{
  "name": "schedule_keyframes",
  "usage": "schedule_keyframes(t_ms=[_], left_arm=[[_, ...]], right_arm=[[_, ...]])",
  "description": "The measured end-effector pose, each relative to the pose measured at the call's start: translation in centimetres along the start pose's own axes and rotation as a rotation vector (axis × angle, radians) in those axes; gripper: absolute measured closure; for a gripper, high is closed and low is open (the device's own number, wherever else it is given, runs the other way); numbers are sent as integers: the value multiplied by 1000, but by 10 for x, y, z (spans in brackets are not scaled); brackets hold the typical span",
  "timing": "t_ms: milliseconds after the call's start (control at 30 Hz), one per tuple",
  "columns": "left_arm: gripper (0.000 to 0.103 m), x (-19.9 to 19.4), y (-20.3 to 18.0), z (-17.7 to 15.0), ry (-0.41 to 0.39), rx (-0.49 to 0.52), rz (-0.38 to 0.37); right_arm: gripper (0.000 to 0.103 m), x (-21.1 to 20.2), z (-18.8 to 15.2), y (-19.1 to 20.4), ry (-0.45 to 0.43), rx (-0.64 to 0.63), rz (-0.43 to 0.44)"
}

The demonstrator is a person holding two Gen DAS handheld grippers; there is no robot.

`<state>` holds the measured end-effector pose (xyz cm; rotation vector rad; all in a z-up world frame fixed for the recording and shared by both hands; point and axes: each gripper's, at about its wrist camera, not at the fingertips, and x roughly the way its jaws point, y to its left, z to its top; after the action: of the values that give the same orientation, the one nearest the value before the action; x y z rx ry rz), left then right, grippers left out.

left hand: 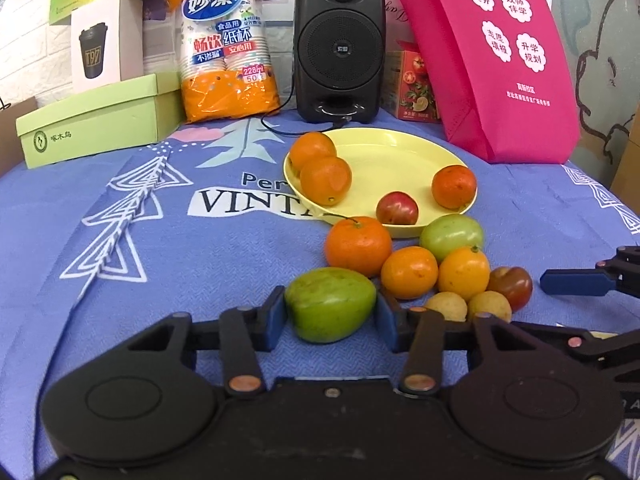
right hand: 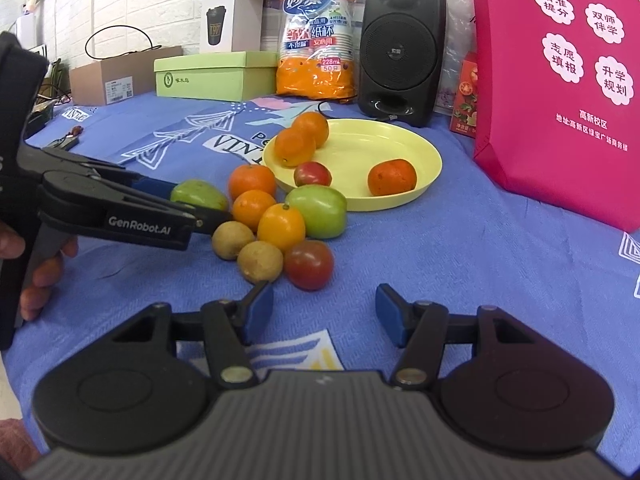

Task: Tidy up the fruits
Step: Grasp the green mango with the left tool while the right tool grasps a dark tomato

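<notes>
The green fruit (left hand: 330, 304) is pinched across its middle by the left gripper (left hand: 330, 312); its skin is judged smooth, firm, slip-prone. The right gripper (right hand: 324, 312) is held spread, empty.

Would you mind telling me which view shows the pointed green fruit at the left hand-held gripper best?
The left wrist view: the pointed green fruit fills the gap between the blue pads of the left hand-held gripper, its whole near side visible. The right wrist view shows it smaller, partly hidden behind that gripper's finger.

Black speaker (left hand: 339, 46), pink bag (left hand: 500, 56), green box (left hand: 96, 120) behind.
</notes>
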<state>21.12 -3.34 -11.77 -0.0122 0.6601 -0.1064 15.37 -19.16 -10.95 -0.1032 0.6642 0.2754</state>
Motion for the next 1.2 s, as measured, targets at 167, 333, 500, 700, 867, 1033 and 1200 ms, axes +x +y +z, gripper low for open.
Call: schedule_keyframes(t_ms=[167, 333, 500, 700, 867, 1033, 1200], left_arm=[[57, -9, 2, -6, -3, 1, 14], [57, -21, 10, -15, -15, 4, 13], [56, -22, 14, -21, -34, -7, 4], [56, -22, 17, -23, -45, -20, -5], [56, -22, 19, -24, -48, -30, -13], [56, -23, 21, -24, -53, -49, -20], [57, -29, 18, -26, -56, -45, -10]], right_arm=[[47, 2, 2, -1, 8, 2, 3], [47, 8, 8, 2, 28, 5, -7], [52, 21, 17, 6, 36, 10, -28], [75, 24, 19, 18, 26, -37, -18], [76, 12, 12, 15, 14, 7, -10], [76, -7, 0, 2, -11, 86, 39], [76, -22, -7, -7, -24, 93, 23]])
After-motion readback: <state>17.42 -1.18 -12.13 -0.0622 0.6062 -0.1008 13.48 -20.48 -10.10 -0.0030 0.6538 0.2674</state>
